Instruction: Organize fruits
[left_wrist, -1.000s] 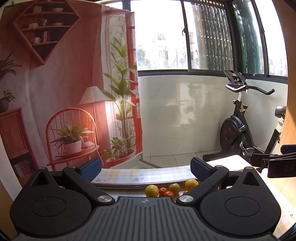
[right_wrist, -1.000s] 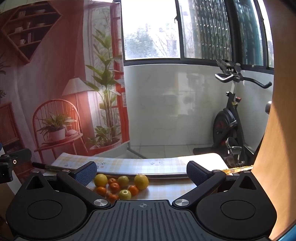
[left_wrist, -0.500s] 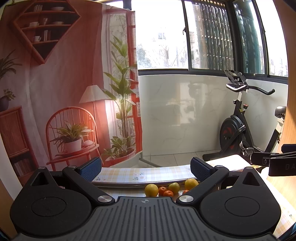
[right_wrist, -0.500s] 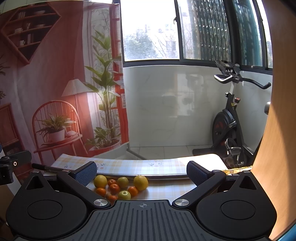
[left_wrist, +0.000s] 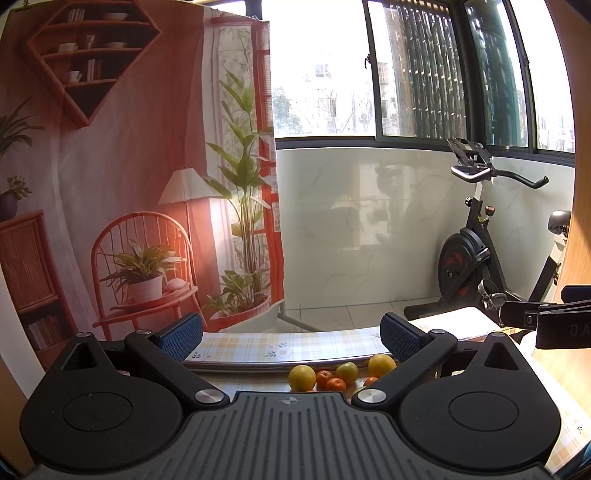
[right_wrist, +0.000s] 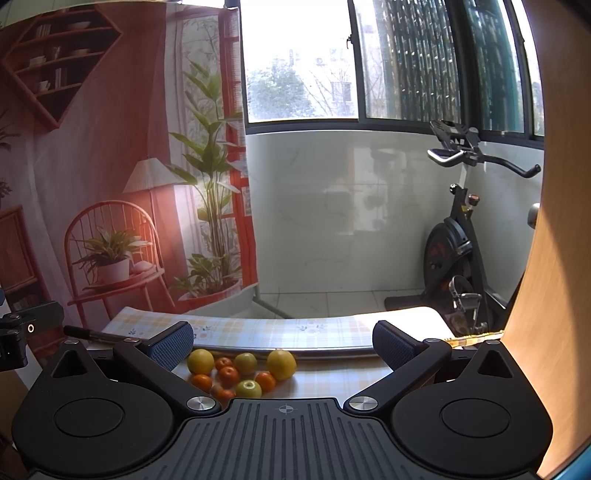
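A small pile of fruit lies on the checked tablecloth (right_wrist: 273, 328): two yellow oranges (right_wrist: 281, 364) (right_wrist: 200, 361), several small tangerines (right_wrist: 229, 374) and two greenish apples (right_wrist: 248, 388). In the left wrist view the same pile (left_wrist: 337, 373) sits low between the fingers, partly hidden by the gripper body. My left gripper (left_wrist: 291, 332) is open and holds nothing. My right gripper (right_wrist: 282, 336) is open too, held above and short of the fruit. Each gripper shows at the edge of the other's view.
A metal-edged raised strip (right_wrist: 332, 350) crosses the table behind the fruit. A black pen (right_wrist: 96, 334) lies at the left. A printed backdrop (left_wrist: 129, 166) hangs behind, an exercise bike (left_wrist: 476, 251) stands at the right, and a wooden panel (right_wrist: 554, 258) closes the right side.
Both views have shifted very slightly; the fruit pile has not moved and both grippers stay open.
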